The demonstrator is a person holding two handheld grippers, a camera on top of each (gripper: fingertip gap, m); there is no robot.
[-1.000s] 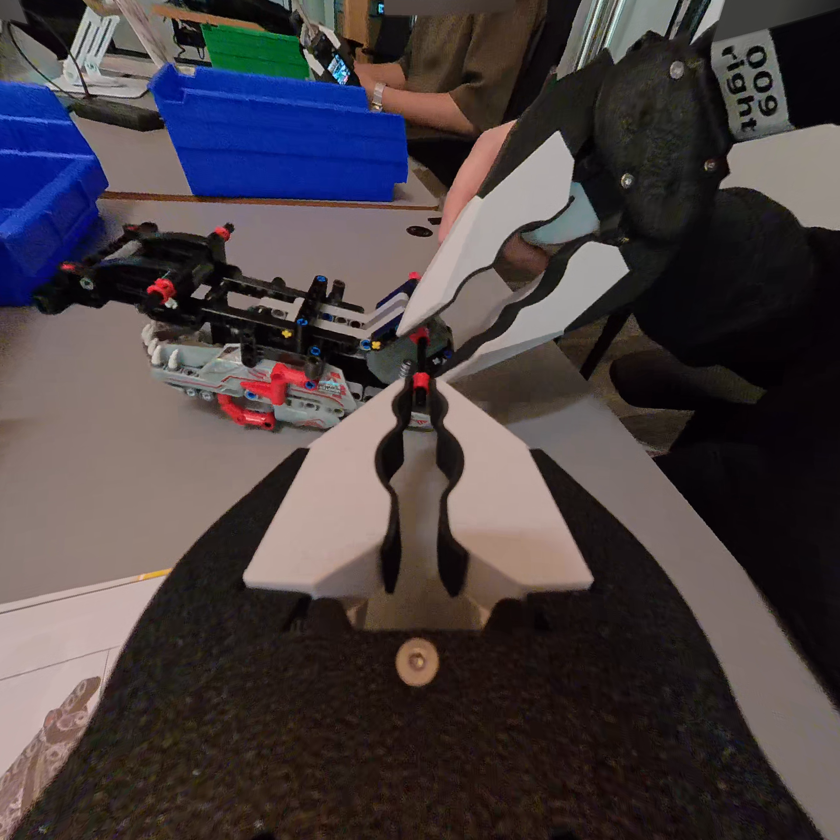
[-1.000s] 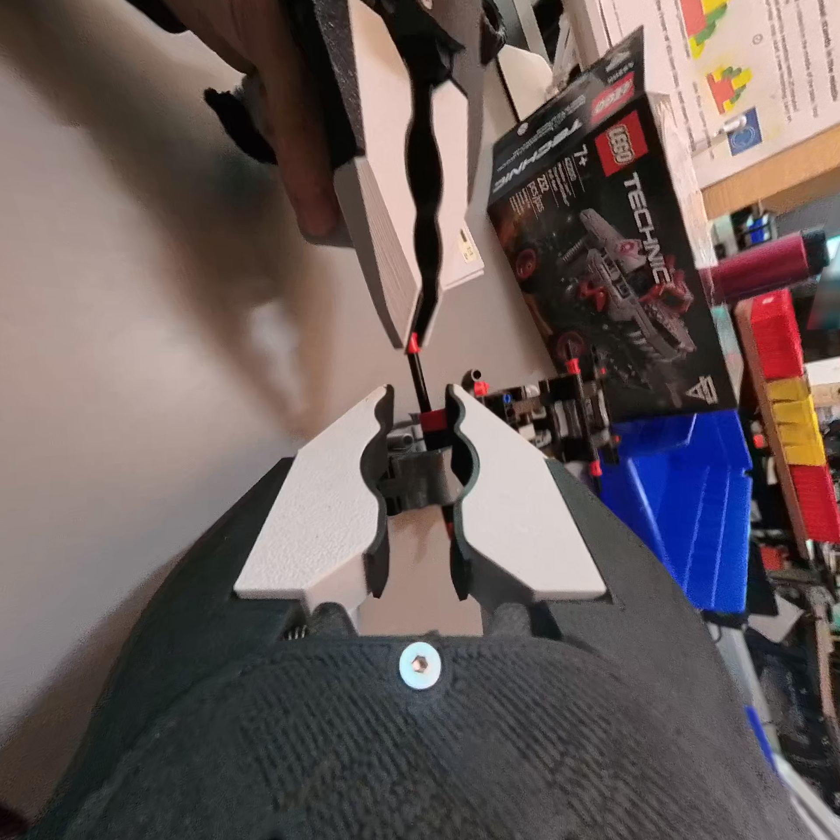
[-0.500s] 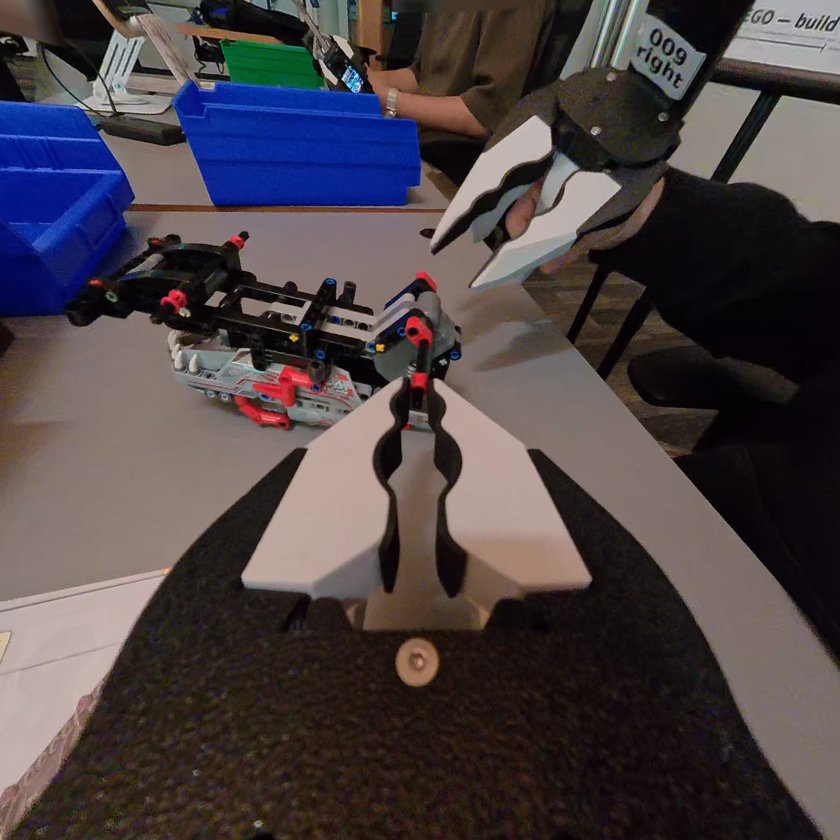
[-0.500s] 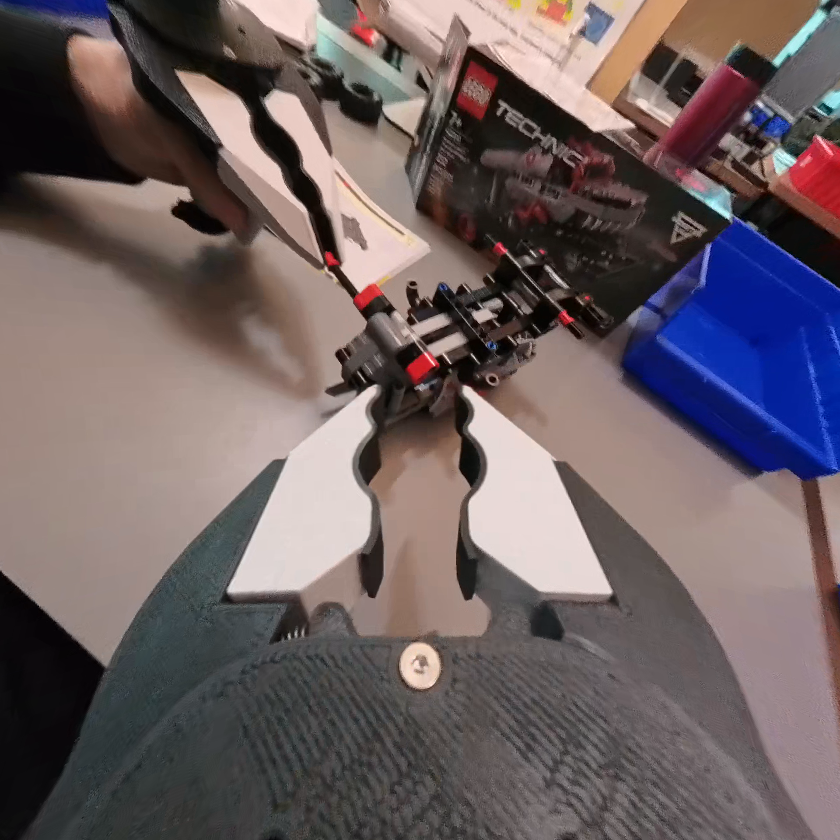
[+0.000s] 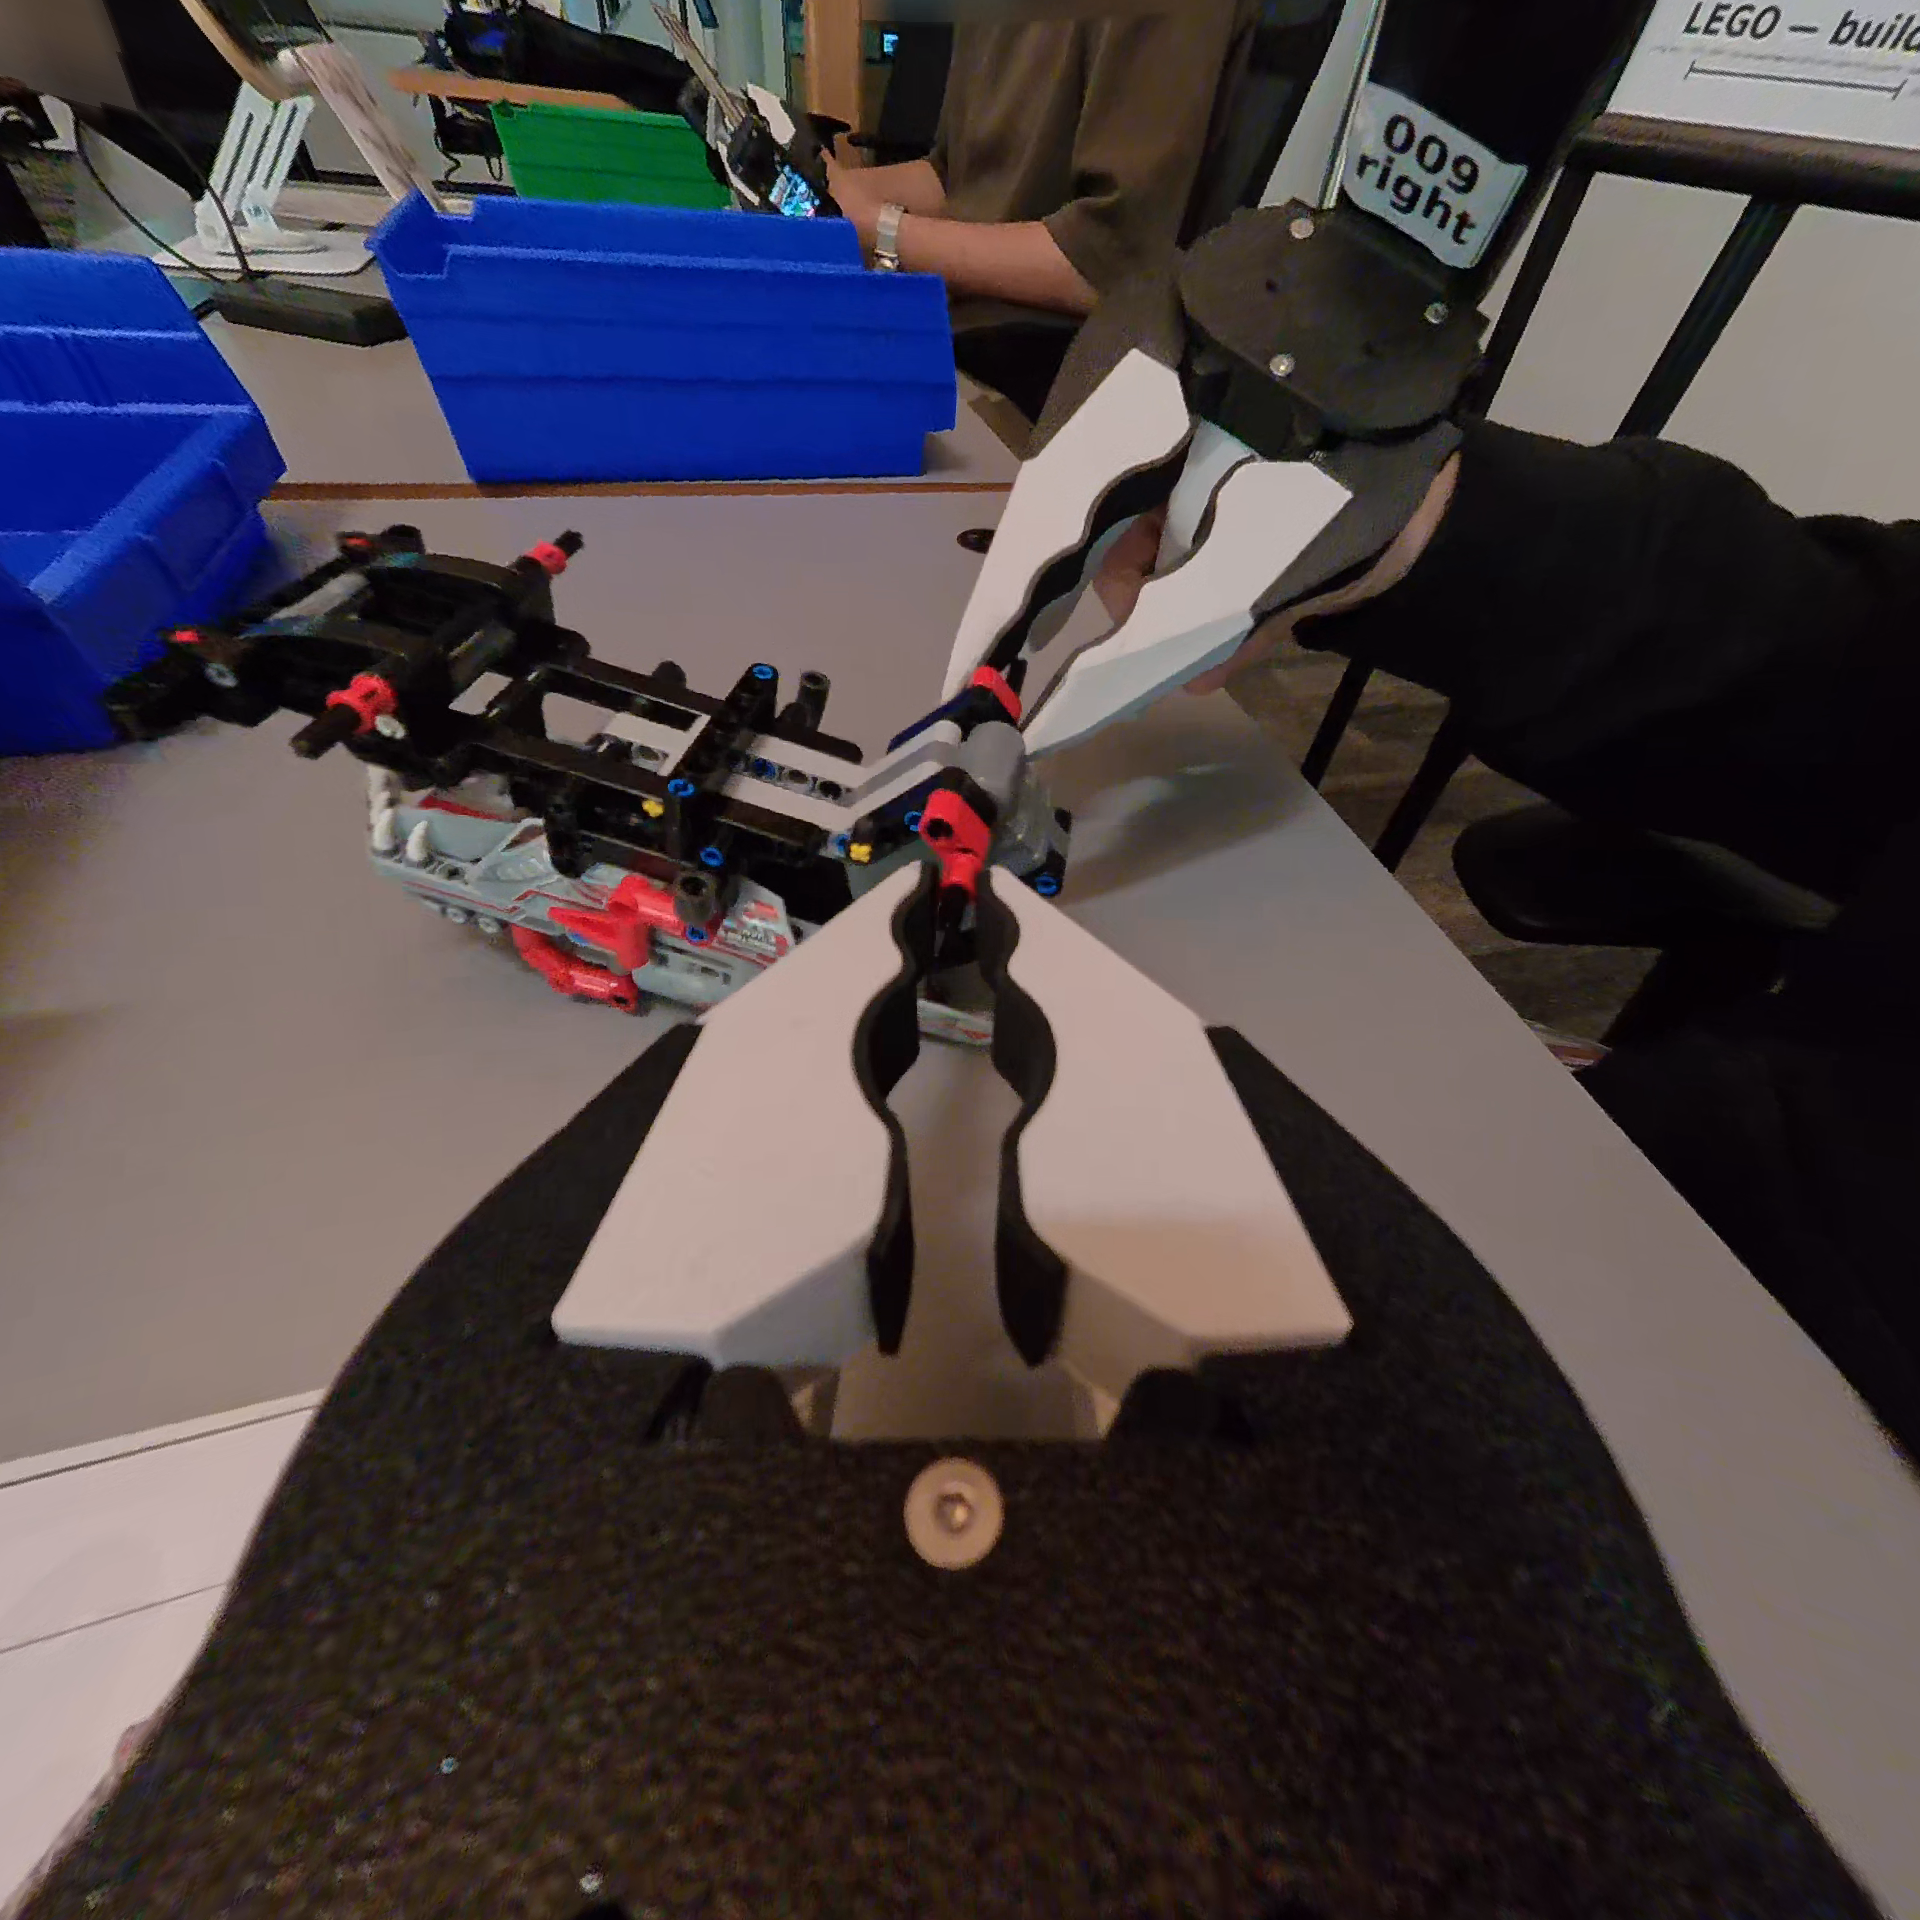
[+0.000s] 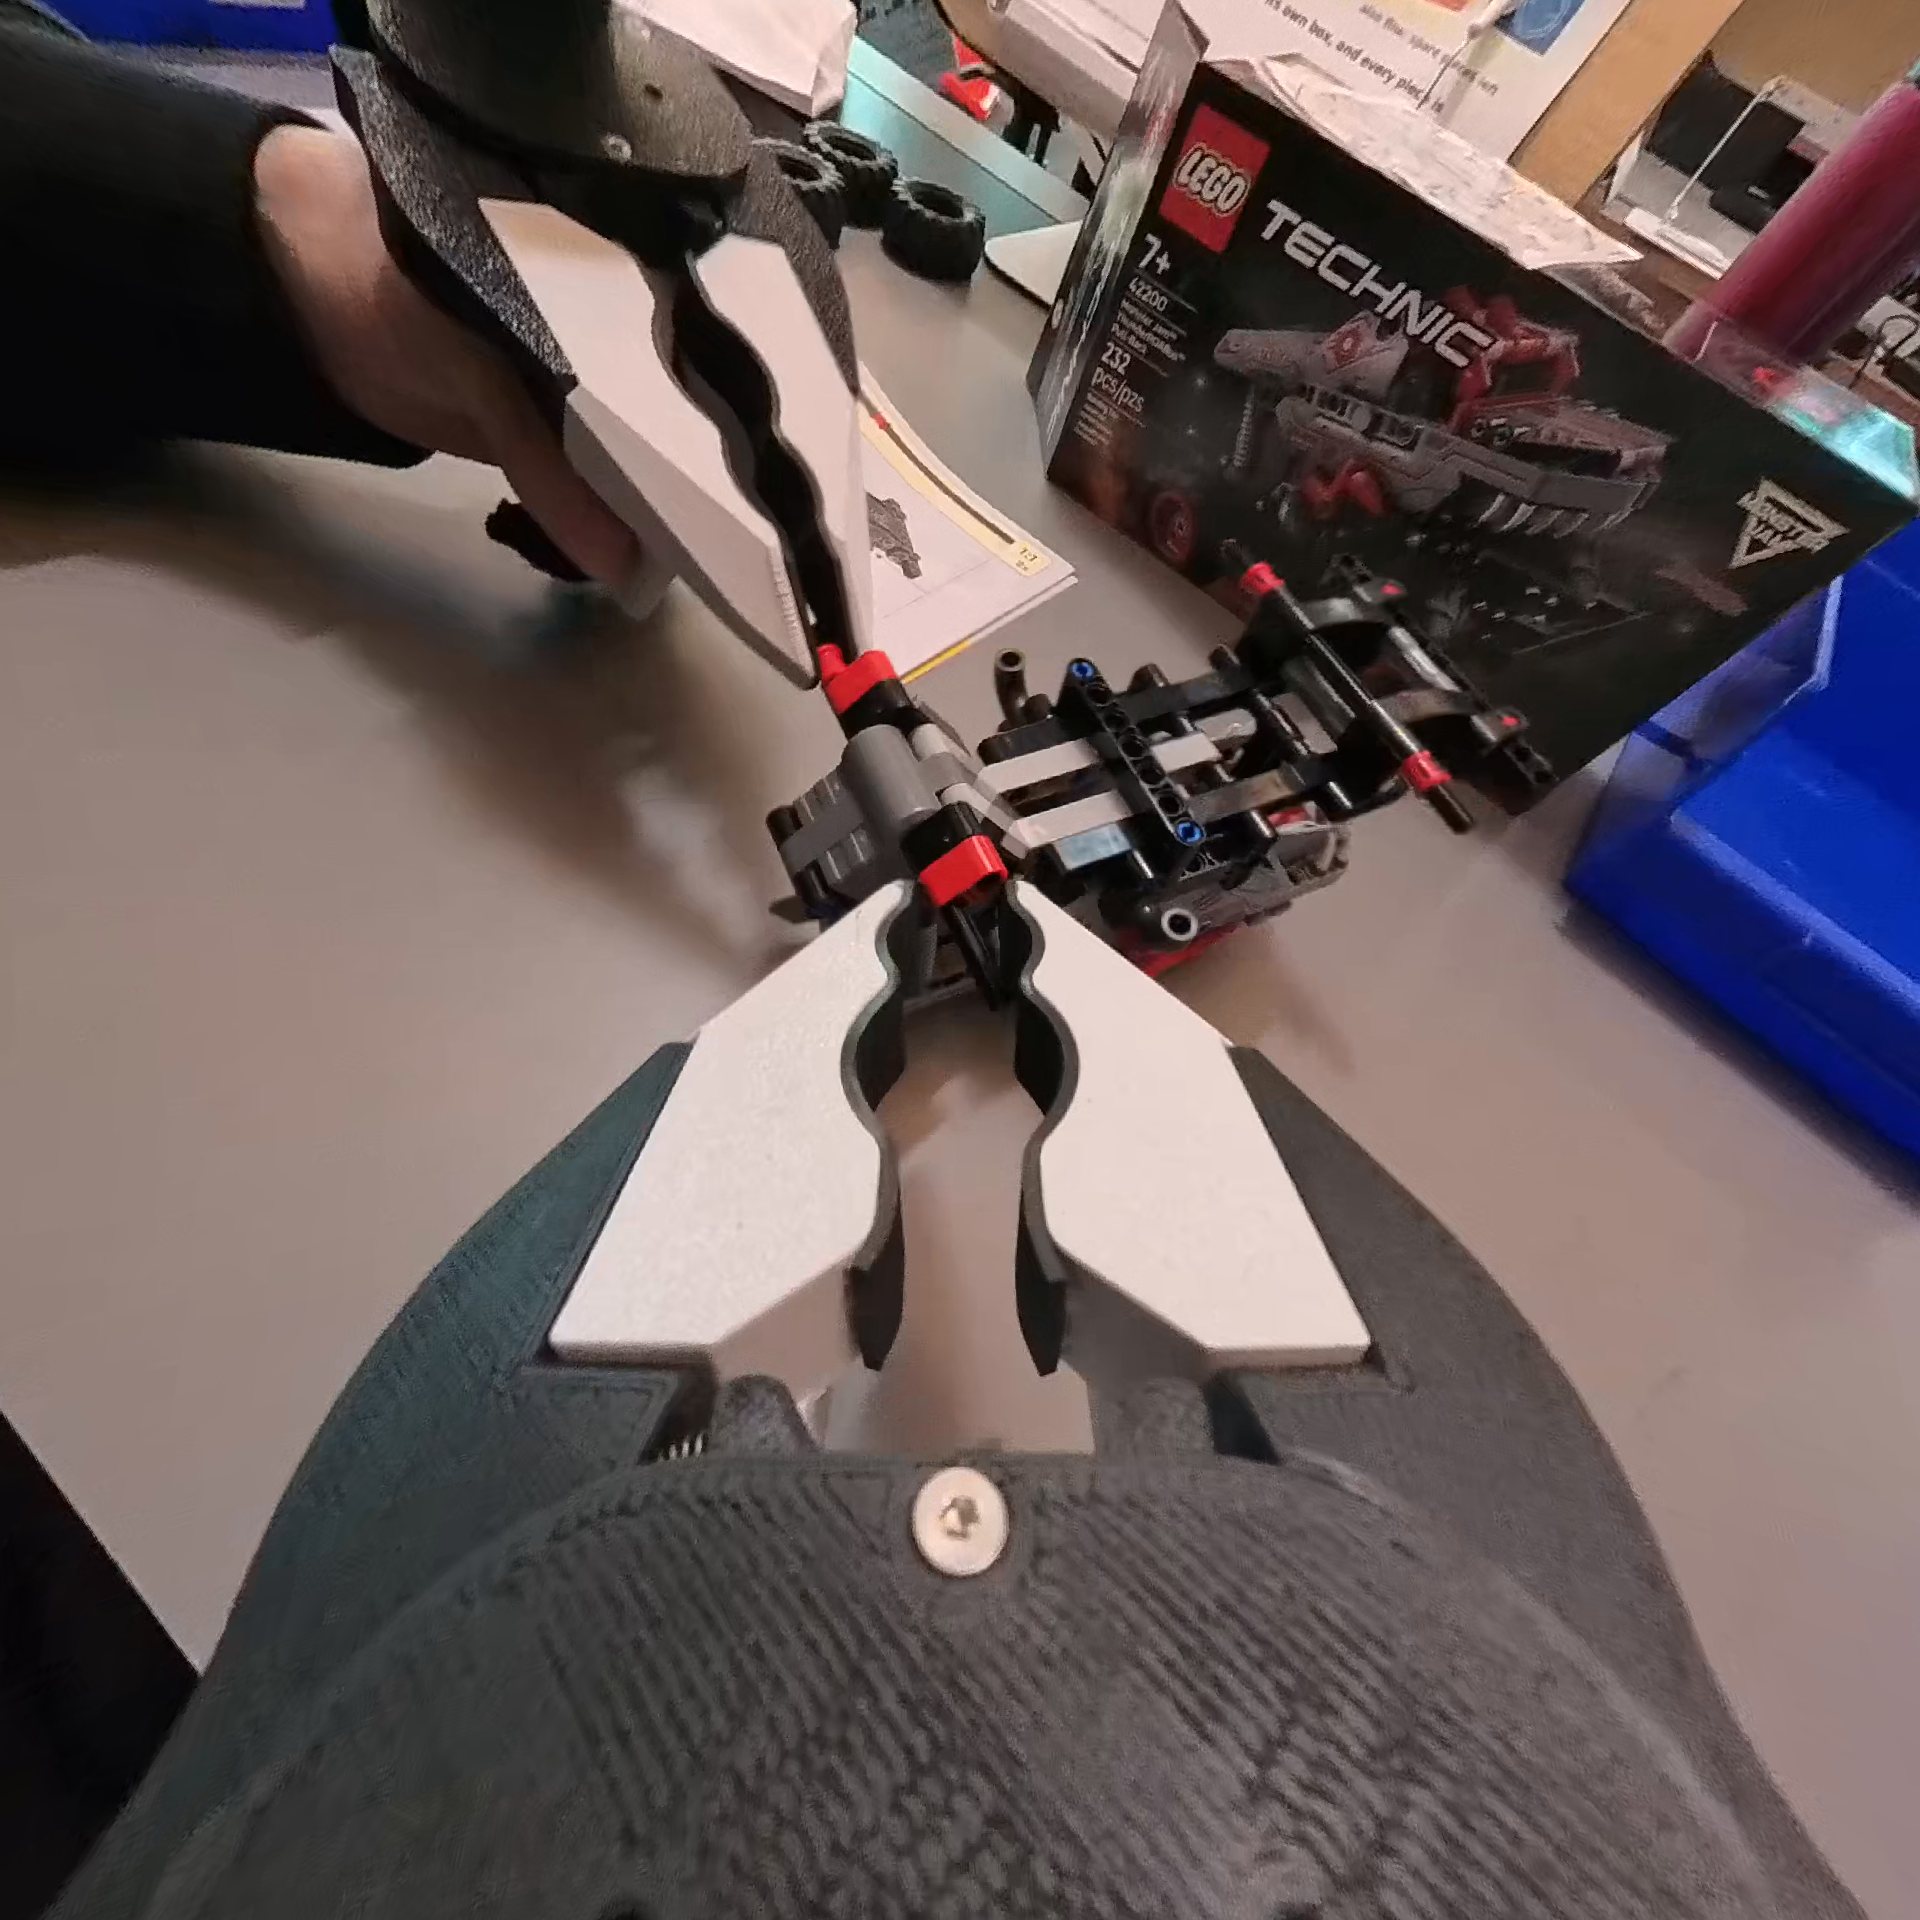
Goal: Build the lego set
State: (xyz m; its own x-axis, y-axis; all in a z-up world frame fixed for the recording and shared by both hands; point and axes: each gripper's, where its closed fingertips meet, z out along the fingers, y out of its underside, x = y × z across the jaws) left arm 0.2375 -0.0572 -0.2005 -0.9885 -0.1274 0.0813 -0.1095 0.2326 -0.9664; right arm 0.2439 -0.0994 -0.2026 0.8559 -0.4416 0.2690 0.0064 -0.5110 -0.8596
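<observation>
Two tools [image 5: 951,894] [image 6: 961,914]; one lego model [image 5: 582,769]

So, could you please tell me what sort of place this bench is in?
Probably a shared workshop or lab set up for toy-building sessions: blue bins stand on the grey table, a set box and booklet lie beside the model, and another person works at the next desk.

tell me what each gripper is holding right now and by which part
Both grip the lego model by its rear axle: left gripper is shut on the near end, right gripper on the other end.
</observation>
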